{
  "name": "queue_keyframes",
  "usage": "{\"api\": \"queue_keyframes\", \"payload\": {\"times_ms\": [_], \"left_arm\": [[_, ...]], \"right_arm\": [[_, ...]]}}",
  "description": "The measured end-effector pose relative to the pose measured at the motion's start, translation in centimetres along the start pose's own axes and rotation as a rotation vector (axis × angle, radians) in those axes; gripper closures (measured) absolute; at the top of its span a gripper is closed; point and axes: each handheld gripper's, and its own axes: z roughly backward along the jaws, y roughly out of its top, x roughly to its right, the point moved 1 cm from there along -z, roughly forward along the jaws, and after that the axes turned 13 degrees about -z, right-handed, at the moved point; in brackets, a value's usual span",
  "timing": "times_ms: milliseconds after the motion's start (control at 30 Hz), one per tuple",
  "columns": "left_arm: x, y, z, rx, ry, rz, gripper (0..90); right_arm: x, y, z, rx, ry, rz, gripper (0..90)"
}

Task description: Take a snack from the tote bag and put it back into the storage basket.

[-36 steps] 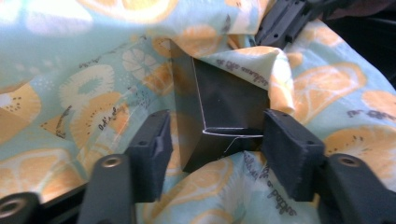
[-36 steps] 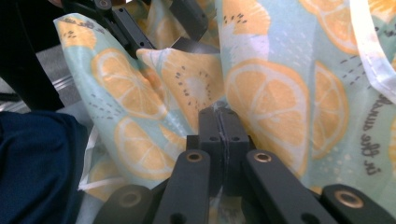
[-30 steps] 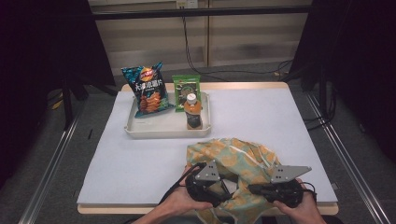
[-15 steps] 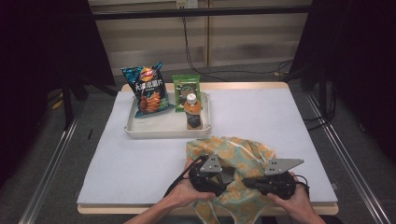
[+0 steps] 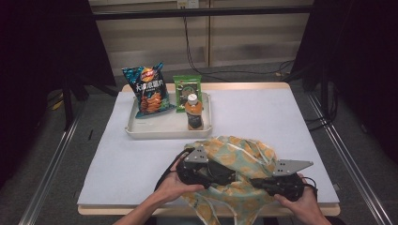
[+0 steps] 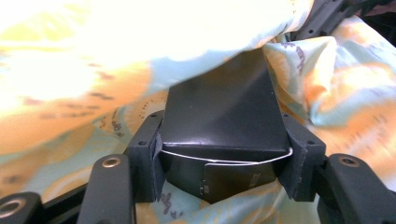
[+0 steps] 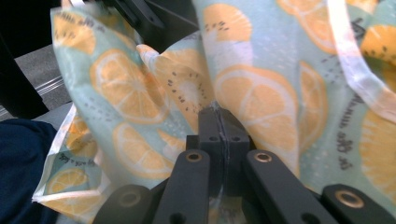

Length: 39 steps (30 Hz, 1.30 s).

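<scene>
Fruit-print bag [image 5: 237, 154] lies crumpled at the tabletop's near edge, between my two grippers. My left gripper [image 6: 224, 154] has just been closing and now clamps a black box [image 6: 224, 116] across its short width, half open; the box's long axis runs away from the jaws, into the cloth ahead. My right gripper [image 7: 219, 135] is pinched fully shut on the bag's fabric. I judge the box must travel along that axis, toward the right gripper.

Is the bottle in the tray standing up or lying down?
Standing up: the bottle sits upright in the tray, white cap on top.
</scene>
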Motion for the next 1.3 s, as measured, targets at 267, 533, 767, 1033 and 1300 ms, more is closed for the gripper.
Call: {"api": "queue_keyframes", "payload": {"times_ms": [267, 533, 767, 1033, 1300], "left_arm": [[0.1, -0.9, 0.4, 0.000, -0.004, 0.004, 42.3], [0.3, -0.6, -0.2, 0.013, 0.002, -0.012, 37.2], [0.5, 0.4, -1.5, 0.003, 0.006, -0.028, 34.9], [0.7, -0.4, -3.2, -0.075, 0.004, -0.070, 34.6], [0.4, 0.0, -3.0, -0.084, 0.007, -0.050, 43.0]], "right_arm": [[0.0, 0.2, -0.1, 0.004, 0.000, -0.006, 85.7], [-0.4, 0.9, 0.5, 0.055, 0.040, -0.015, 65.6], [-0.7, 1.9, 1.8, 0.127, 0.039, -0.015, 56.7], [-0.2, 3.0, 1.6, 0.134, 0.024, -0.024, 47.1], [0.0, 2.5, -0.8, 0.073, 0.005, -0.027, 38.7]]}}
